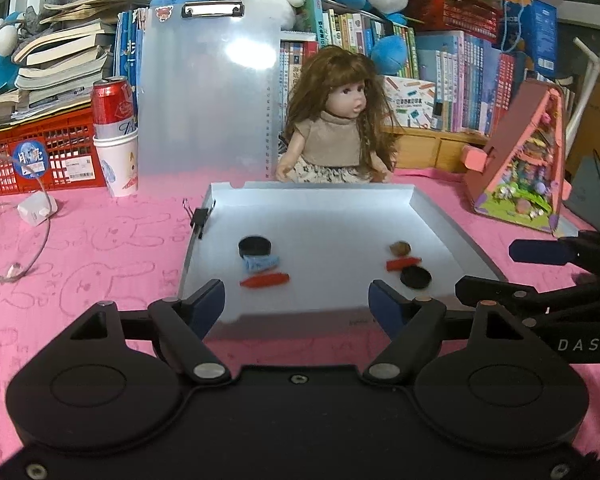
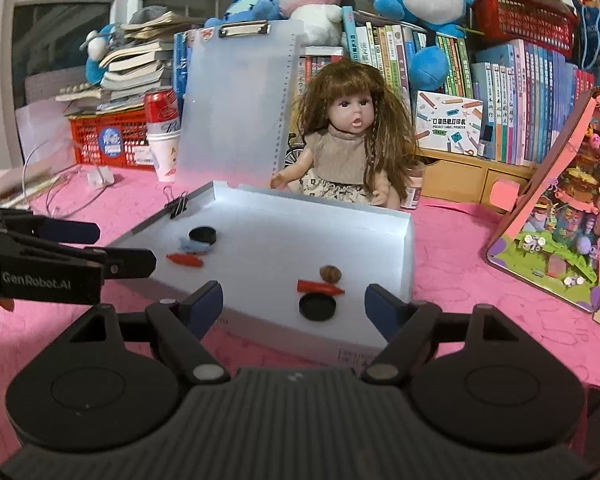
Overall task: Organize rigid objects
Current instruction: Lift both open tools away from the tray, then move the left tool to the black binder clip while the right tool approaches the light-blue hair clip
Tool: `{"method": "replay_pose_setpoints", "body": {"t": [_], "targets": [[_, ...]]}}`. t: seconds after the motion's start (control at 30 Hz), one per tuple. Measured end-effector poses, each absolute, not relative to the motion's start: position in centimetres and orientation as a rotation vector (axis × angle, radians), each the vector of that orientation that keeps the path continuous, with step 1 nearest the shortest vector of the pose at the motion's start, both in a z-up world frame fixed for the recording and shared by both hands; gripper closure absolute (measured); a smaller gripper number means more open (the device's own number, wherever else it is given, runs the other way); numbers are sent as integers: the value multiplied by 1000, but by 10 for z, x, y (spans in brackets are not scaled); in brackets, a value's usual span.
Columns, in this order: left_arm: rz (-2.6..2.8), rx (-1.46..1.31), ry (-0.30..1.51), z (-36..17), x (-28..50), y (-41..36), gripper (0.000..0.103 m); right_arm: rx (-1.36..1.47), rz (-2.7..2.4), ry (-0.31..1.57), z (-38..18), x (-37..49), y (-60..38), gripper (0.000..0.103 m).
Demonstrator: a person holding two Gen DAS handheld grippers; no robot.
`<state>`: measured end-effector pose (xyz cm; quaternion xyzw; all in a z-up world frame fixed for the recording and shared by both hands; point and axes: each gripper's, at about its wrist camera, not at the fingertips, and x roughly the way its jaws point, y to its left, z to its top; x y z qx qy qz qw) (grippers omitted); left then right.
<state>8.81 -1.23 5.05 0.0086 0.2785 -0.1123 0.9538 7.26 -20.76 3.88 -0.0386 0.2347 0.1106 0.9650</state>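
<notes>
Left wrist view. Left claw (image 1: pixel 296 300) released, jaws wide, nothing between them, poised over the near edge of the white tray (image 1: pixel 436 216) on the pink desk (image 1: pixel 80 248). In the tray, toward its left side: black cap (image 1: pixel 254 246), blue piece (image 1: pixel 261 263) touching it, orange piece (image 1: pixel 265 280) just nearer. Toward the right side: brown nut (image 1: pixel 400 247), red piece (image 1: pixel 403 263), second black cap (image 1: pixel 415 277), close together. Binder clip (image 1: pixel 200 218) on the tray's left rim. Right claw (image 1: pixel 512 270) coming in past the tray's right edge, also released and empty. Doll (image 1: pixel 336 120) seated behind the tray's far edge.

Right wrist view. Right claw (image 2: pixel 294 306) released, empty, aimed at the tray's (image 2: pixel 404 248) near right corner. Closest to it: black cap (image 2: pixel 317 307), red piece (image 2: pixel 320 287) just beyond, nut (image 2: pixel 331 273) touching that piece's far side. Other group nearer the tray's left rim: cap (image 2: pixel 202 235), blue piece (image 2: pixel 194 246), orange piece (image 2: pixel 185 259). Left claw (image 2: pixel 116 246) over the tray's near left corner, released, nothing in it.

Step in hand, judged: between grasps, with two matching sets laid out in the tray and both claws free. Whether more sorting remains, unclear. Next move, if any: approach to one small piece, low and centred, jaws narrowed to suit a flat cap or thin stick, without nudging the neighbours touching it.
</notes>
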Motion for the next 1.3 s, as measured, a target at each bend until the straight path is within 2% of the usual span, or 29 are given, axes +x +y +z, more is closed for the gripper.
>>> {"method": "replay_pose_setpoints", "body": {"t": [0.33, 0.57, 0.67, 0.77, 0.83, 0.93, 1.03, 1.13, 1.17, 1.2, 1.23, 1.3], "targets": [[-242, 9, 583, 30, 45, -5, 27, -74, 242, 466, 15, 41, -217, 16], [-259, 7, 595, 19, 20, -3, 36, -108, 246, 448, 1, 20, -215, 17], [-258, 22, 585, 17, 10, -6, 42, -138, 245, 435, -2, 12, -210, 20], [-268, 48, 574, 14, 2, -10, 43, -185, 263, 433, -6, 6, -203, 22], [-258, 60, 575, 11, 1, -11, 48, -213, 278, 445, -9, 6, -200, 23], [-234, 37, 598, 7, 4, -8, 60, -223, 284, 465, -12, 9, -199, 28], [-238, -4, 625, 5, 8, -1, 60, -199, 294, 471, -12, 11, -204, 29], [-233, -2, 627, 2, 10, -1, 65, -204, 304, 479, -12, 10, -205, 33], [-234, 0, 631, 1, 12, 0, 82, -209, 313, 482, -12, 10, -205, 36], [-235, 0, 640, 1, 13, 0, 90, -210, 322, 487, -11, 10, -206, 40], [-242, -4, 639, 1, 14, 0, 90, -207, 330, 493, -11, 10, -206, 44], [-245, 16, 644, 3, 15, 1, 91, -217, 326, 502, -11, 10, -207, 59]]}}
